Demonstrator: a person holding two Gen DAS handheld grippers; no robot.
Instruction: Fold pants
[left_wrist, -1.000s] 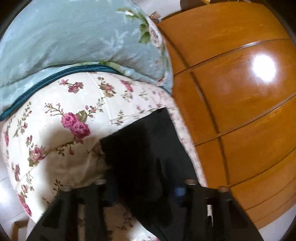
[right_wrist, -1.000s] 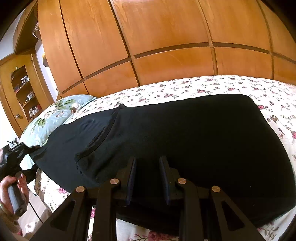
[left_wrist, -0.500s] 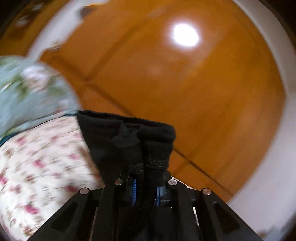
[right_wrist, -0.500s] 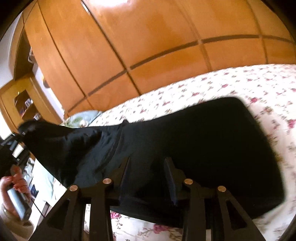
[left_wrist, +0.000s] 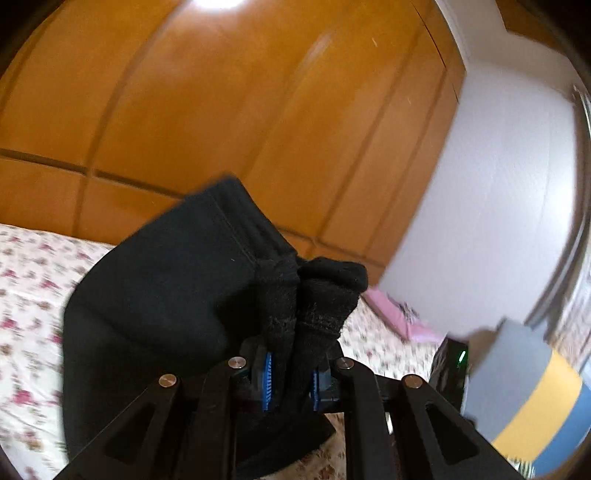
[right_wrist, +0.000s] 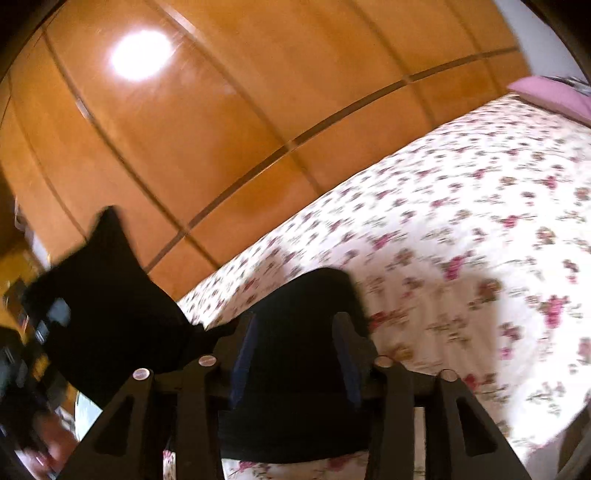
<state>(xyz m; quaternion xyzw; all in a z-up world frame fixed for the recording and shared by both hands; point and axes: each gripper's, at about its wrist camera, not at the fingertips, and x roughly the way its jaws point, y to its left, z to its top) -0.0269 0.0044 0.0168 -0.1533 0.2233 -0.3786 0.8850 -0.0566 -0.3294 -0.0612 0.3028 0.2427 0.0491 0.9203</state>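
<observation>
The left gripper (left_wrist: 290, 373) is clenched on a bunched end of the black pants (left_wrist: 166, 295): in the left wrist view the cloth is squeezed between the 2 blue pads (left_wrist: 266, 376) and stands up past the fingertips in 2 thick rolls, with a stitched hem running across the cloth behind them. From there the pants hang down and to the left, lifted clear of the flowered bedspread (left_wrist: 26, 280). Only this view shows the white wall (left_wrist: 491, 206), a pink cushion (left_wrist: 391, 308) lying at the far edge of the bed, and a sleeve (left_wrist: 524, 391) banded in grey, yellow and blue at the lower right. The right wrist view shows the other side of the work: the right gripper (right_wrist: 299, 332) has its jaws opening, and a fold of the pants (right_wrist: 299, 369) lies between the 2 fingers (right_wrist: 245, 347); whether the pads press on it cannot be told, since the cloth and the fingers are both dark and blurred. That fold rests on the bedspread (right_wrist: 461, 221) near its front edge. At the left of this view a raised part of the pants (right_wrist: 107, 295) stands up in a peak above the bed, next to the left gripper's (right_wrist: 40, 325) dark body and a hand (right_wrist: 48, 454) that is blurred at the lower left corner. Both views share the orange wooden wardrobe (right_wrist: 258, 92) behind the bed, with a bright lamp reflection on its panels.
</observation>
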